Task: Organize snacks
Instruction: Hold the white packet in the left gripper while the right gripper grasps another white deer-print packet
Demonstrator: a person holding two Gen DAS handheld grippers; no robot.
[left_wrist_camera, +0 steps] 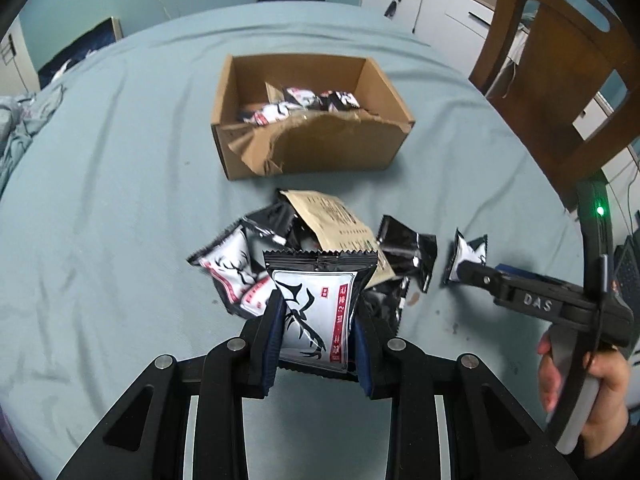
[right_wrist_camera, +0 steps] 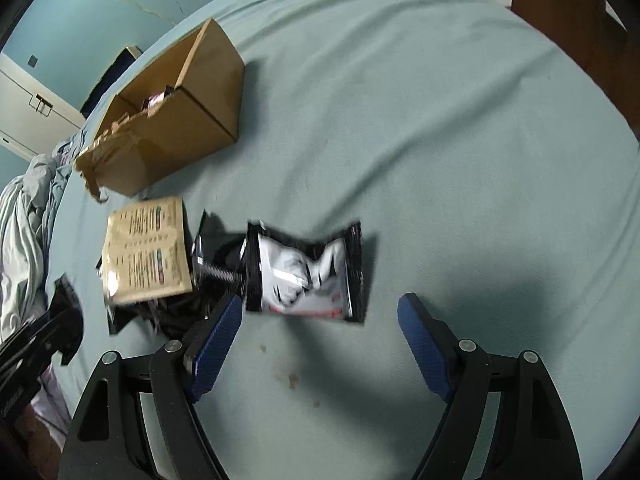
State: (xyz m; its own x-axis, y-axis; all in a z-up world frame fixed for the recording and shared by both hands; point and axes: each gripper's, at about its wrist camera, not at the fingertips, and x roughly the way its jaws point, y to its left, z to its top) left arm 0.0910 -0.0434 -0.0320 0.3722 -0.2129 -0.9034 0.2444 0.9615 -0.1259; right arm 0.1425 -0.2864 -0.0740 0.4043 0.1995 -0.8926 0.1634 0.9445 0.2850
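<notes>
A pale blue-green cloth [left_wrist_camera: 120, 208] covers the table, and the widest bare stretch lies to the left of the cardboard box [left_wrist_camera: 308, 116] and the snack pile [left_wrist_camera: 256, 264]. On the right the room narrows: a wooden chair [left_wrist_camera: 560, 80] stands just past the table's edge, and rumpled bedding [right_wrist_camera: 28, 216] crowds the far left edge. The box sits mid-table beyond the pile, its near wall torn down into a ragged dip, with a few black-and-white packets [left_wrist_camera: 300, 104] lying in its far half.

The left gripper [left_wrist_camera: 318, 320] is clamped on a black-and-white snack packet [left_wrist_camera: 316, 304], the blue pads [left_wrist_camera: 276, 332] pressing its two side edges. The packet stands raised above the pile, printed face to the camera, long axis running away from the gripper toward the box, its crimped end uppermost. Behind it a tan sachet [left_wrist_camera: 340, 224] lies flat on top of several dark packets.

The right gripper [right_wrist_camera: 320, 312] hangs with its jaws wide apart and nothing between the pads. Just ahead of it a lone packet [right_wrist_camera: 306, 276] lies flat on the cloth, clear of the pile, its long axis crosswise to the fingers, crimped black ends left and right. Bare cloth surrounds it on the right and far sides. A hand [left_wrist_camera: 588, 392] holds that gripper's handle at the lower right.
</notes>
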